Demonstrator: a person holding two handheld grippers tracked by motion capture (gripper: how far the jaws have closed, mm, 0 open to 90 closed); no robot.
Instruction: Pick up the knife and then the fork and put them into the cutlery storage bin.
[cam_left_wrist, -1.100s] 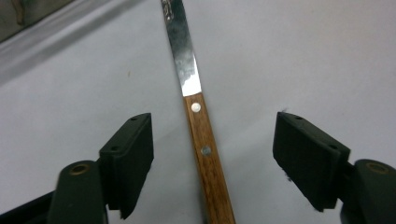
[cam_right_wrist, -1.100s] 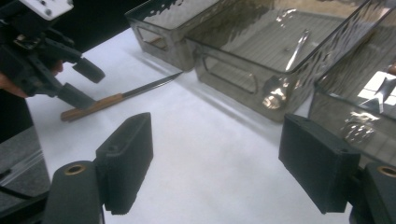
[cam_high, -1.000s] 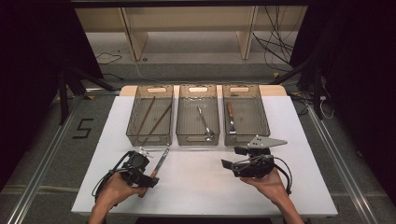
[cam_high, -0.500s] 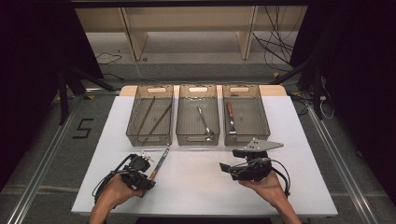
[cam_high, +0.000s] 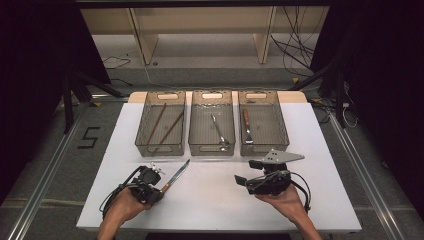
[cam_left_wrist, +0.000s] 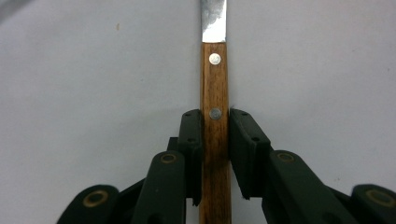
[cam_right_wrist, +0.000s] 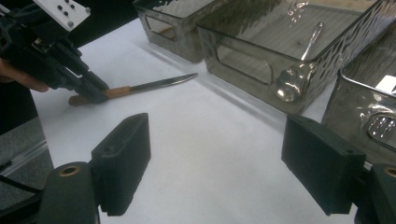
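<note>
While the left hand-held gripper (cam_left_wrist: 215, 122) has just closed on the knife (cam_left_wrist: 215, 98), its blade tip is cut off.

Three clear bins (cam_high: 212, 149) stand side by side at twelve o'clock on the white table (cam_high: 320, 165). The left bin holds chopsticks (cam_high: 156, 123), the middle a spoon (cam_high: 219, 132), the right a wooden-handled knife (cam_high: 247, 126).

At the lower left of the high view, the left gripper (cam_high: 159, 189) is closing its jaws on the knife (cam_high: 176, 175) — they have just been drawing in, and in the left gripper view the pads now flank the wooden handle (cam_left_wrist: 215, 135) — touching it.
</note>
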